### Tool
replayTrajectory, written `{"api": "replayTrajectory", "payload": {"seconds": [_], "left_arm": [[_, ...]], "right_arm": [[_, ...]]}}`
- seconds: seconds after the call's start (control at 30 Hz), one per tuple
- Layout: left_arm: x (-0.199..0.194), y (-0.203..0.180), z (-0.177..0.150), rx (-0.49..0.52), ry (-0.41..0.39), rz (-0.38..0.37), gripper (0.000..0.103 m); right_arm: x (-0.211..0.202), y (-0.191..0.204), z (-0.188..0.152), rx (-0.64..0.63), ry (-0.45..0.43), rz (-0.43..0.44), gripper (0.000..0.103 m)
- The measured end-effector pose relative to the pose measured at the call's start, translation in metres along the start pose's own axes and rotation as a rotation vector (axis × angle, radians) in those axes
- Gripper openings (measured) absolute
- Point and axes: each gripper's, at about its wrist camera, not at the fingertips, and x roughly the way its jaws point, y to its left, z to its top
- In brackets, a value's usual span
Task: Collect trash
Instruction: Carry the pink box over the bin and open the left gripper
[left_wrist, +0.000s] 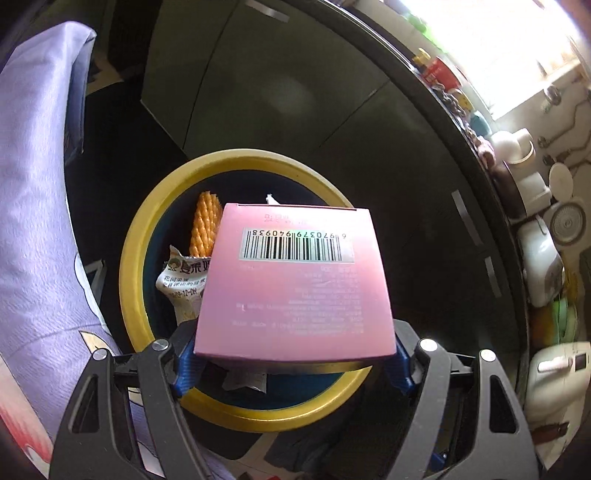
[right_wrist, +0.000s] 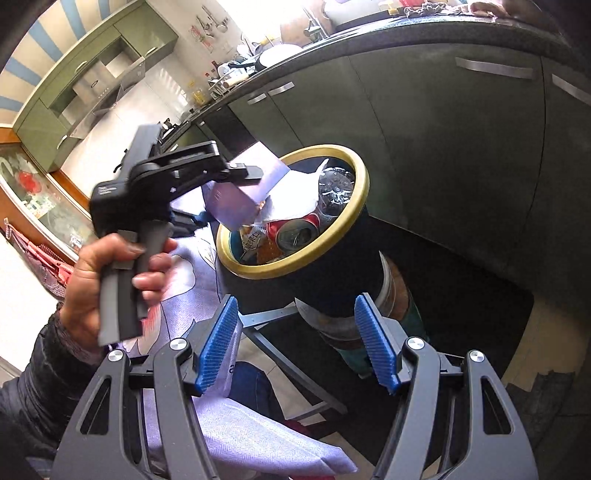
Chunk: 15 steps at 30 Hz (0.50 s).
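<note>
Left wrist view gave me mostly dark cabinet fronts (left_wrist: 280, 96), their upper edge lost under the worktop, where a window's glare washed out a row of small items I could not identify. Below them stood one trash bin (left_wrist: 133, 266), dark with a yellow rim, more than half of its mouth hidden behind the pink box (left_wrist: 295, 280). That single box sat directly over the bin's opening, barcode face toward me, its small print too blurred to read. My left gripper (left_wrist: 293, 363) held it by two opposite sides, one blue pad (left_wrist: 186, 365) pressed on each, the jaws spread wide around it. Inside the bin I counted one orange foam net (left_wrist: 204, 225) and one crumpled white wrapper (left_wrist: 181, 280), both partly covered by the box.

From the right wrist view, the same bin leaned toward the camera and showed more: one red can (right_wrist: 295, 230), one clear crushed bottle (right_wrist: 334, 186), white paper, and printed scraps I could not sort apart. The box looked lilac there and was blurred, cut across by the left gripper's black body. One hand (right_wrist: 99, 273) gripped that tool's handle. A lilac cloth (right_wrist: 236, 439) lay beside the bin. My right gripper (right_wrist: 299, 343) hung near the bin's side, jaws wide, nothing between its two blue pads (right_wrist: 218, 339).
</note>
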Motion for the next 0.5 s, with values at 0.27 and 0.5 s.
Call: {"api": "replayTrajectory", "payload": {"seconds": [0.27, 0.5], "left_arm": [[0.006, 0.011, -0.018, -0.159, -0.026, 0.019, 0.086], [-0.023, -0.003, -0.025, -0.036, -0.107, 0.042, 0.092]], "right_arm": [[0.0, 0.001, -0.001, 0.0, -0.002, 0.015, 0.066], [-0.004, 0.0, -0.001, 0.001, -0.013, 0.011, 0.067]]}}
